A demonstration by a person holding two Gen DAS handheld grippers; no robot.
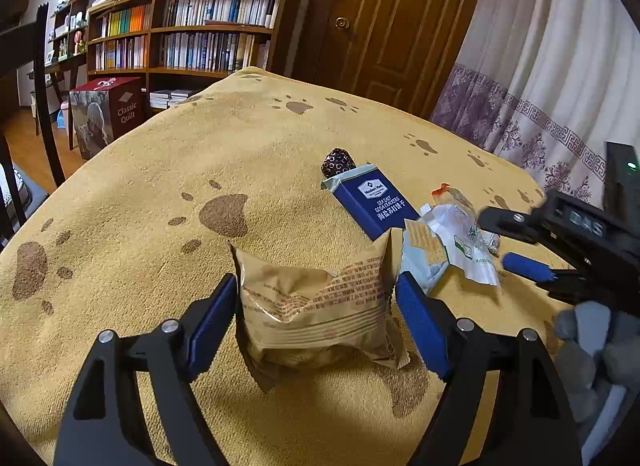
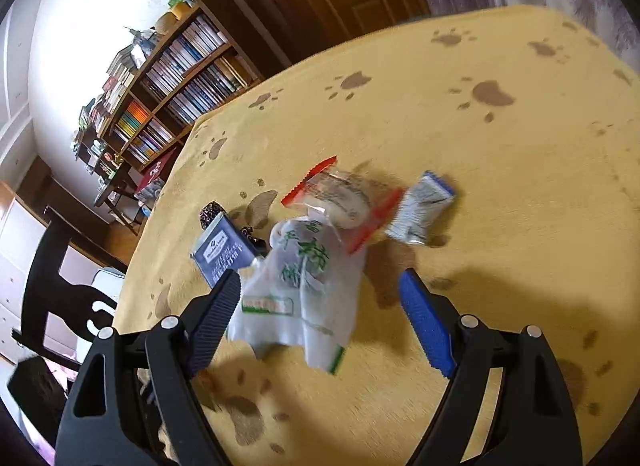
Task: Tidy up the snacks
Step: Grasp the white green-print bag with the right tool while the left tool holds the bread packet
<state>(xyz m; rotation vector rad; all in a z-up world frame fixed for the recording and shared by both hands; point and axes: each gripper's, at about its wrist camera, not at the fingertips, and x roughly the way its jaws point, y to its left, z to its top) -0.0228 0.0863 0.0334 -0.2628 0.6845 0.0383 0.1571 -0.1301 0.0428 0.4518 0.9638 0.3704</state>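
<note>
The left gripper (image 1: 316, 318) hangs low over the yellow paw-print cloth (image 1: 160, 185) with its fingers apart. A puffy tan packet (image 1: 316, 306) sits between them on the cloth. The blue pads stand just off its sides and do not seem to press it, so I judge this a grip lined up but not yet taken. The wide stance suits the packet, which is fat and would crumple under a narrow pinch.

The right gripper (image 2: 320, 306) tilts down over the rest of the snacks, its fingers also apart and nothing held. Between and just beyond them lies a white packet with green print (image 2: 304, 278). Beyond that sits a clear packet with red ends (image 2: 340, 197), resting partly over the white one. A small silver and blue packet (image 2: 420, 209) lies just beside them to the right, alone and easier to lift. To the left is a dark blue cracker box (image 2: 222, 252), with a small dark patterned sweet (image 2: 210, 211) at its far end.

The snacks lie heaped close in one loose pile on the cloth, unsorted. In the left view the tan packet's corner comes near a torn packet showing crackers (image 1: 424, 250), so a closing pad may catch it. The overlap of the white and clear packets could drag one along with the other.

Behind the table stand a bookcase (image 1: 192, 25), a wooden door (image 1: 396, 13) and a curtain (image 1: 540, 65), all well apart from the work.
</note>
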